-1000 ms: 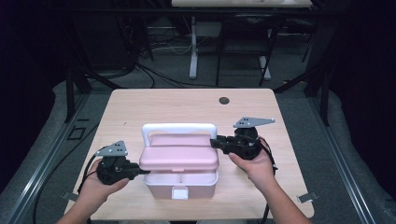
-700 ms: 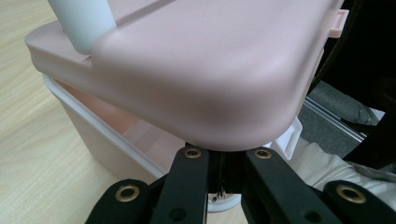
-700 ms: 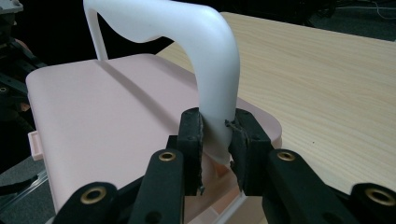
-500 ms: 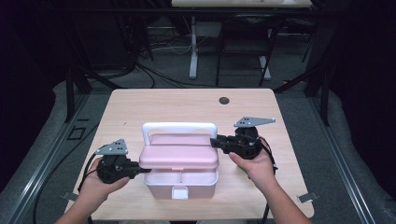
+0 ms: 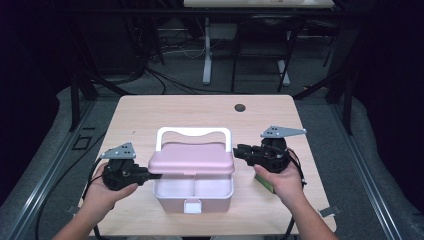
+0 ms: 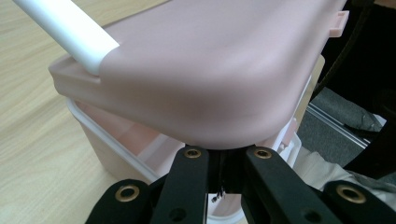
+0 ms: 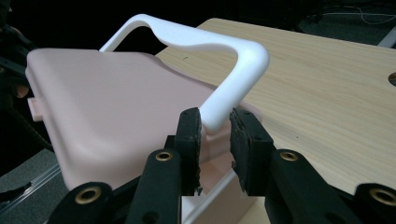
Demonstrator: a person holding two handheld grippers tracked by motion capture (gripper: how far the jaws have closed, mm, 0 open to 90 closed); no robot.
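- Pink box (image 5: 193, 186) sits at the near-centre of the counter (image 5: 200, 112), toward 6 o'clock in the high view; its front latch faces the person.
- Pink lid (image 5: 191, 157) is lifted and tilted, with the two inner compartments showing below its front edge. White handle (image 5: 194, 133) stands behind the lid, toward 12 o'clock.
- Left tool (image 5: 150, 175) is at 9 o'clock of the box and points toward 3 o'clock. Its tip meets the left end of the box just under the lid.
- In the left gripper view the left tool (image 6: 225, 161) has its jaws drawn together, nearly touching, directly beneath the lid's (image 6: 210, 70) rounded corner. Whether they pinch the box rim or merely rest against it cannot be told.
- Right tool (image 5: 239, 150) is at 3 o'clock of the box and points toward 9 o'clock, just beside the lid's right rear corner.
- In the right gripper view the right tool (image 7: 215, 126) has its jaws a little apart, and the handle's (image 7: 224, 70) right leg comes down between them. Whether the pads press on the leg cannot be told.
- A green object (image 5: 264, 181) lies partly under the right hand (image 5: 280, 180).
- A dark round hole (image 5: 240, 107) is in the counter at 12 o'clock, well apart from the box.
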